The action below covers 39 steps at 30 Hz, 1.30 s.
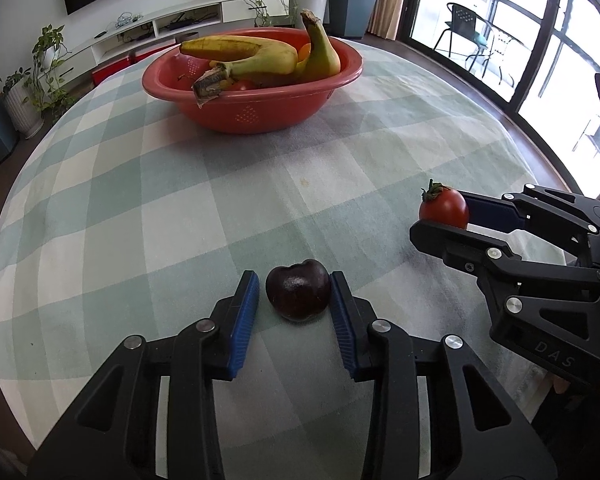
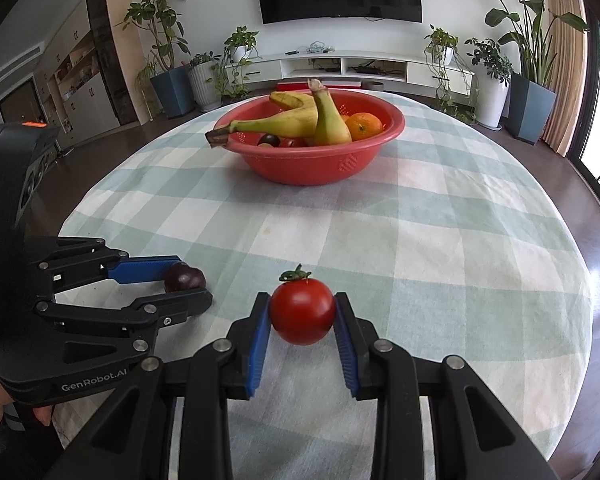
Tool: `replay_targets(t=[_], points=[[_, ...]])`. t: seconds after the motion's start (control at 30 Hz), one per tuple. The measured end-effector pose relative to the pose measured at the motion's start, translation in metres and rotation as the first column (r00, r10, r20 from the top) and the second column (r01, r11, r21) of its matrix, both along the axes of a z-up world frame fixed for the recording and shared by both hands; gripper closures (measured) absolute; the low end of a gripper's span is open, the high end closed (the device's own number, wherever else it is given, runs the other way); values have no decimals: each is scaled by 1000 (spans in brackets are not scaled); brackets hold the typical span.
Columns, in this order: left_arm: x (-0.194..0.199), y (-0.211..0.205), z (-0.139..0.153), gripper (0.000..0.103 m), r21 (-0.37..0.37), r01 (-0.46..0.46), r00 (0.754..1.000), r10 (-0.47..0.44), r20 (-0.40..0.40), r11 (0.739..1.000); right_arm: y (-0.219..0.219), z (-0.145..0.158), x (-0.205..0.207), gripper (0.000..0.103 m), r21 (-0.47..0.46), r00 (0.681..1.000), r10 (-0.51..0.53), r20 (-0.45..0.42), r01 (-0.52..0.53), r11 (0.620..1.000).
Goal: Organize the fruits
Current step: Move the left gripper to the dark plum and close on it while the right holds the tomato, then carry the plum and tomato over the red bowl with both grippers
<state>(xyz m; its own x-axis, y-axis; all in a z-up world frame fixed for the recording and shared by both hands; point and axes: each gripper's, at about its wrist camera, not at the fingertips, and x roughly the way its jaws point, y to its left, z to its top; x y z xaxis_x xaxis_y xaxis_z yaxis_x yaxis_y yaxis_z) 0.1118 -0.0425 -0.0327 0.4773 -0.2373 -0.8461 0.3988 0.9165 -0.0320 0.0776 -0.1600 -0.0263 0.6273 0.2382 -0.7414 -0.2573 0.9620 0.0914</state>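
A dark purple plum lies on the checked tablecloth between the blue pads of my left gripper; the right pad touches it, the left pad stands a little apart. It also shows in the right wrist view. My right gripper is shut on a red tomato with a green stem and holds it just above the cloth; it also shows in the left wrist view. A red bowl at the table's far side holds bananas, an orange and small dark and red fruits.
The round table has a pale green and white checked cloth. Beyond it stand a white TV bench, several potted plants and a glass door at the right. My two grippers sit side by side near the front edge.
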Motion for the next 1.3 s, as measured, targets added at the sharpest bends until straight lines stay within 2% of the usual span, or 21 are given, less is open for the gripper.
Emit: replay_targets(t=[0.13, 0.53, 0.93, 1.13, 1.3], points=[[-1, 0, 1, 74, -5, 9, 1000, -9, 6, 1000, 1, 0, -1, 69, -2, 1000, 3, 2, -3, 1000], [-7, 11, 7, 75, -28, -25, 1000, 25, 16, 999, -2, 1, 0, 69, 13, 1000, -7, 5, 7, 1000], [-10, 24, 29, 75, -60, -43, 997, 46, 58, 997, -5, 4, 1, 69, 33, 1000, -21, 9, 21, 999], [-7, 34, 46, 75, -87, -51, 995, 58, 87, 995, -10, 15, 1, 69, 53, 999, -29, 20, 28, 998], [2, 46, 67, 75, -112, -53, 990, 66, 124, 992, -21, 37, 7, 69, 78, 998, -51, 40, 48, 996]])
